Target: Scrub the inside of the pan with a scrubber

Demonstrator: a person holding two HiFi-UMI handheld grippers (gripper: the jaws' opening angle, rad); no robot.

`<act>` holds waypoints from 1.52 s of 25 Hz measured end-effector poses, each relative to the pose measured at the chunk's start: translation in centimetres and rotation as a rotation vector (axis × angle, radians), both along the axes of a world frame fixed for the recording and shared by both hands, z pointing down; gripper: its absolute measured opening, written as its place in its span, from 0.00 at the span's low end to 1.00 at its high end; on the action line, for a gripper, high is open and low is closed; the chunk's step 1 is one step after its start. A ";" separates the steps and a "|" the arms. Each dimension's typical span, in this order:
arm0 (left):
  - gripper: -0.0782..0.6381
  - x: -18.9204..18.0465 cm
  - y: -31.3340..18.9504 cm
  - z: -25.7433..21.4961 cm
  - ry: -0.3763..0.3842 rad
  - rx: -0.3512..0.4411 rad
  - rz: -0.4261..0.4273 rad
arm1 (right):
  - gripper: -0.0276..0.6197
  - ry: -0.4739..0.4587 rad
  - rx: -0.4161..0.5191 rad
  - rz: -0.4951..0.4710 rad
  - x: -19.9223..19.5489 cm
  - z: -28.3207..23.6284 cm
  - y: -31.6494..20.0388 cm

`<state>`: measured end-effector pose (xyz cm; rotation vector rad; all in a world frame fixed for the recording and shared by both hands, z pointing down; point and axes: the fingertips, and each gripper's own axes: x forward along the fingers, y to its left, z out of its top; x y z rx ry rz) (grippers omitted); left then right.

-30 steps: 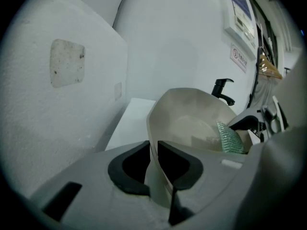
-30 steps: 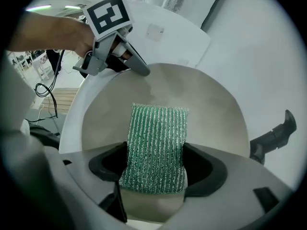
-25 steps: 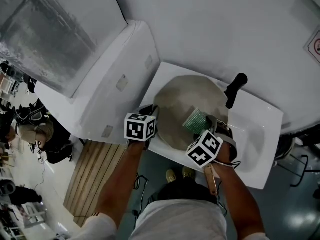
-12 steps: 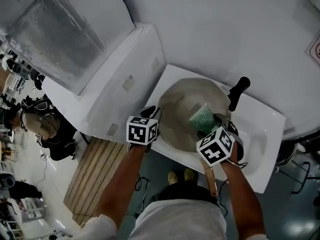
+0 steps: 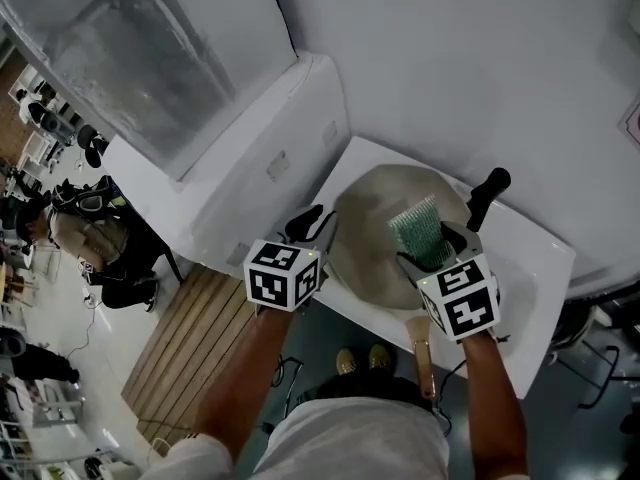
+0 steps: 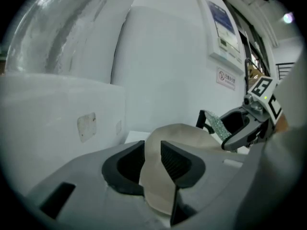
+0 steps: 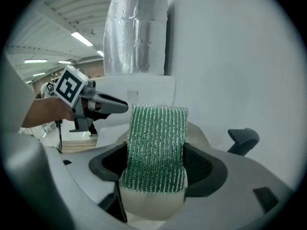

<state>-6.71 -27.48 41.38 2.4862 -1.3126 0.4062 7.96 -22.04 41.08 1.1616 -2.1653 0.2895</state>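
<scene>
A beige pan (image 5: 372, 240) with a black handle (image 5: 487, 194) sits in the white sink (image 5: 522, 298). My left gripper (image 5: 312, 226) is at the pan's left rim. In the left gripper view the thin rim (image 6: 154, 163) passes between the pads of that gripper (image 6: 152, 158), which are opening, with a gap on the left side. My right gripper (image 5: 430, 247) is shut on a green scrubber (image 5: 420, 228), which stands upright over the right half of the pan. In the right gripper view the scrubber (image 7: 156, 147) fills the space between the jaws (image 7: 156, 169).
A white cabinet (image 5: 260, 158) adjoins the sink on the left, with a foil-covered block (image 5: 150, 48) behind it. A wooden pallet (image 5: 190, 358) lies on the floor below. A white wall (image 5: 480, 68) rises behind the sink. People stand at the far left.
The right gripper has lifted the scrubber up off the pan's surface. The left gripper's jaws have spread at the pan's rim. The head view has shifted.
</scene>
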 end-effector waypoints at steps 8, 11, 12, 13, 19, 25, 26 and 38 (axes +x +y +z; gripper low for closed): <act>0.25 2.2 2.1 -7.7 0.118 0.163 0.048 | 0.59 -0.210 0.141 -0.010 -0.6 -6.7 0.0; 0.25 2.9 3.0 -10.4 0.154 0.232 0.066 | 0.59 -0.284 0.196 -0.027 -0.8 -8.8 0.4; 0.25 3.1 3.4 -11.3 0.163 0.256 0.070 | 0.59 -0.308 0.218 -0.036 -0.9 -9.5 0.6; 0.25 3.3 3.7 -12.1 0.170 0.280 0.075 | 0.59 -0.331 0.242 -0.049 -1.0 -10.2 0.8; 0.21 3.5 5.7 -15.5 0.225 0.386 0.086 | 0.59 -0.472 0.333 -0.108 -1.8 -13.5 1.6; 0.18 3.5 7.5 -17.3 0.234 0.453 0.085 | 0.59 -0.553 0.418 -0.154 -2.4 -15.6 3.0; 0.17 3.5 7.8 -17.5 0.233 0.463 0.083 | 0.59 -0.562 0.430 -0.162 -2.6 -15.9 3.1; 0.13 2.8 10.1 -19.4 0.255 0.553 0.075 | 0.59 -0.612 0.520 -0.208 -3.9 -17.7 5.3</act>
